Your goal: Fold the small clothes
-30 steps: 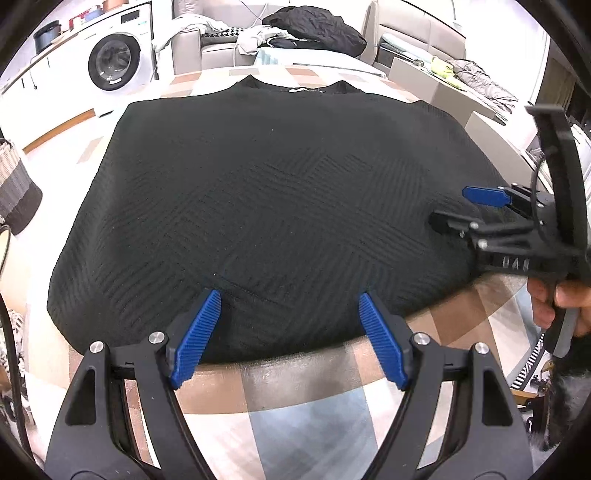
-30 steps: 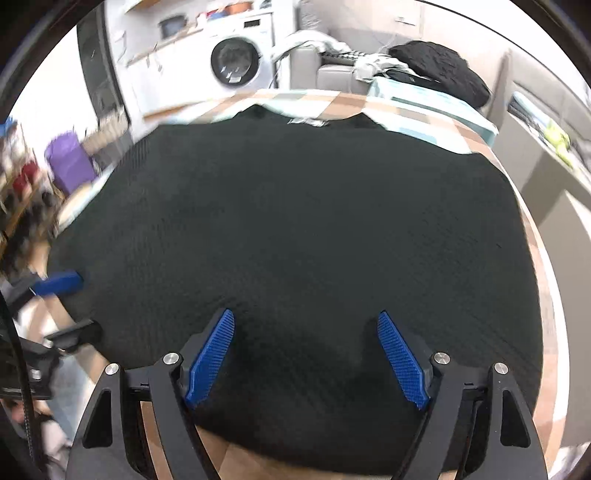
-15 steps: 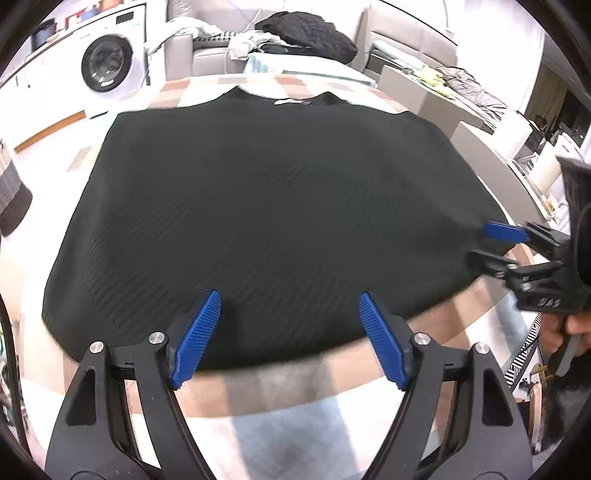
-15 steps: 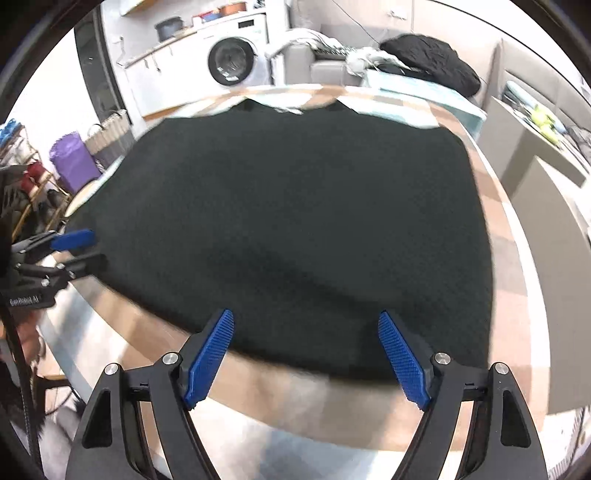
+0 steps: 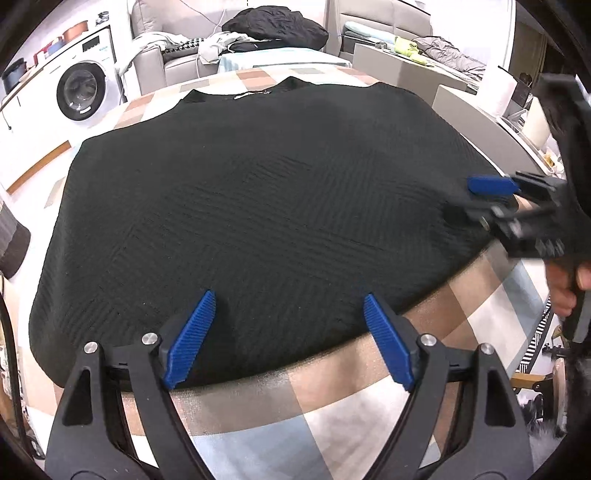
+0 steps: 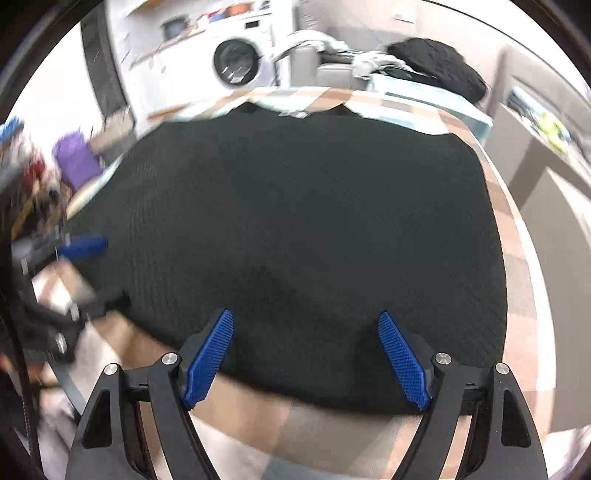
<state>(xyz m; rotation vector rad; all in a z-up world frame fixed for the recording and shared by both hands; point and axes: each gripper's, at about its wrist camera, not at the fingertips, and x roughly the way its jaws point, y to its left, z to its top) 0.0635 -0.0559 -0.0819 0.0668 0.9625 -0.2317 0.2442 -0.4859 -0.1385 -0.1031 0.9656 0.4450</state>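
A black knitted garment (image 5: pixel 258 192) lies spread flat on the checked table (image 5: pixel 332 406), neckline at the far side. My left gripper (image 5: pixel 286 332) hovers over its near hem. Its jaws are opening, and only the hem edge lies below them, not pinched. In the right wrist view the same garment (image 6: pixel 314 221) fills the table, and my right gripper (image 6: pixel 306 358) stands open above the near hem. The right gripper (image 5: pixel 476 199) also shows at the garment's right edge, held by a hand. The blurred left gripper (image 6: pixel 98 273) shows at the left edge.
A washing machine (image 5: pixel 79 92) stands at the back left. A sofa with a black jacket (image 5: pixel 277 24) and loose clothes is behind the table. Grey cabinets (image 5: pixel 480 107) run along the right. A purple bin (image 6: pixel 75 162) sits on the floor at left.
The right gripper drew back from over the garment to its near hem, where table now shows beneath it. The left gripper slid sideways along the hem and rolled a little. The garment has not moved.
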